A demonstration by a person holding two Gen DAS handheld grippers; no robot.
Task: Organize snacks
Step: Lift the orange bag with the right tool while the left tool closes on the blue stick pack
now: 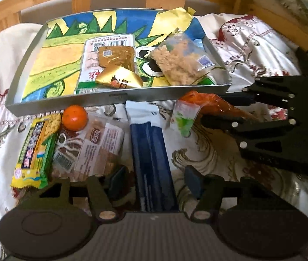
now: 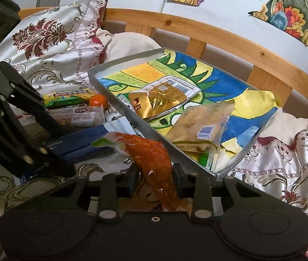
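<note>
Soft daylight, glare on satin, fisheye-bent edges, slight blur throughout

Left gripper (image 1: 154, 180) held low and level, fingers (image 1: 194, 181) spread wide apart, nothing between them. Right gripper (image 2: 155, 179) squeezed tight on the packet (image 2: 151, 158), one finger (image 2: 132, 179) on each side. Seen from the left camera, coming in from the right, turned sideways, a bit higher than the left one.
</note>
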